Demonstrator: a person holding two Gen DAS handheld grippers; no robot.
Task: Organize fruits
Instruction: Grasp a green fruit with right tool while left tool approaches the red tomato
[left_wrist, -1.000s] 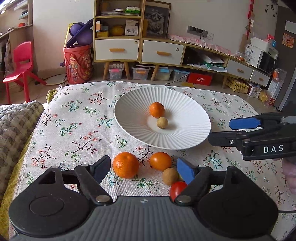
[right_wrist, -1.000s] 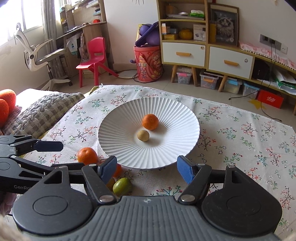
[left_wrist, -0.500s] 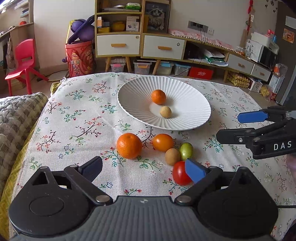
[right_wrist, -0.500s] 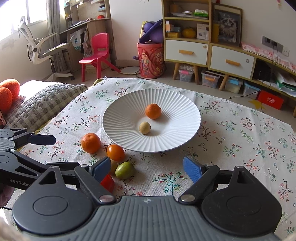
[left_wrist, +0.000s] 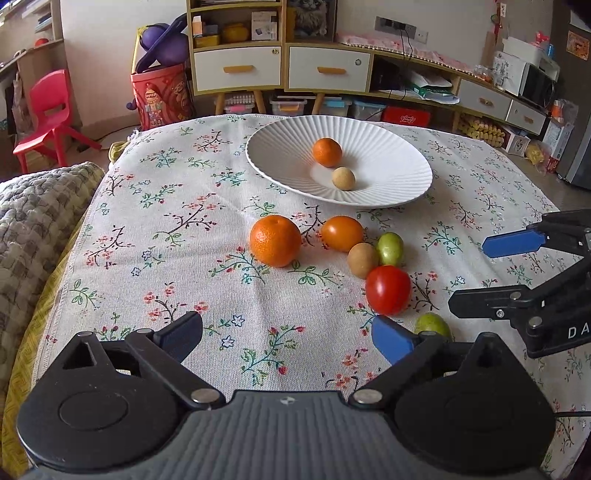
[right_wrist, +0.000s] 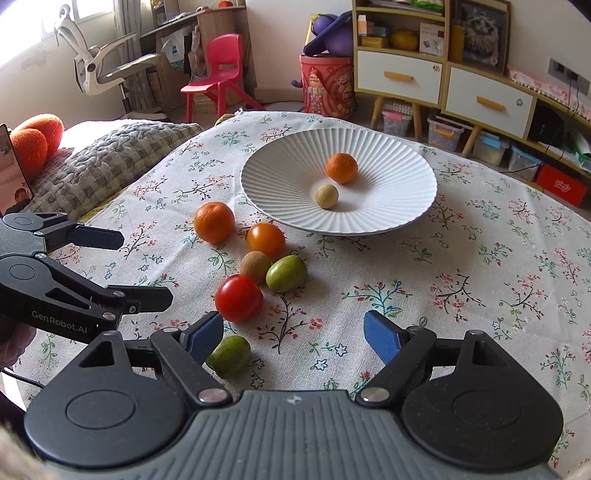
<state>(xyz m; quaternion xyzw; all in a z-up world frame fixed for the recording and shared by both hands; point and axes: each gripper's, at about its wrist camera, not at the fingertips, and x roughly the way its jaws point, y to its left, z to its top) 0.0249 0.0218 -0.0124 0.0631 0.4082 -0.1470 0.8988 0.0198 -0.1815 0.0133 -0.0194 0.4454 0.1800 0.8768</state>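
Home: drawer cabinet (left_wrist: 236, 68), child's chair (right_wrist: 218, 70) (probably playroom).

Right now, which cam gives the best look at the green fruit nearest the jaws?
Right wrist view: the near green fruit shows most of its body, only its left edge behind the jaw. The left wrist view shows just its top above that gripper's linkage.

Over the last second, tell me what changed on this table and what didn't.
Both tools drew back from the white plate, bringing the loose fruit cluster fully into view. The left tool has just been opening wider, with nothing between its fingers. The right tool opened, then closed slightly, also empty. Nothing was picked up or released. The small orange and tan fruit stayed in the plate; the red tomato and its neighbours stayed on the cloth.
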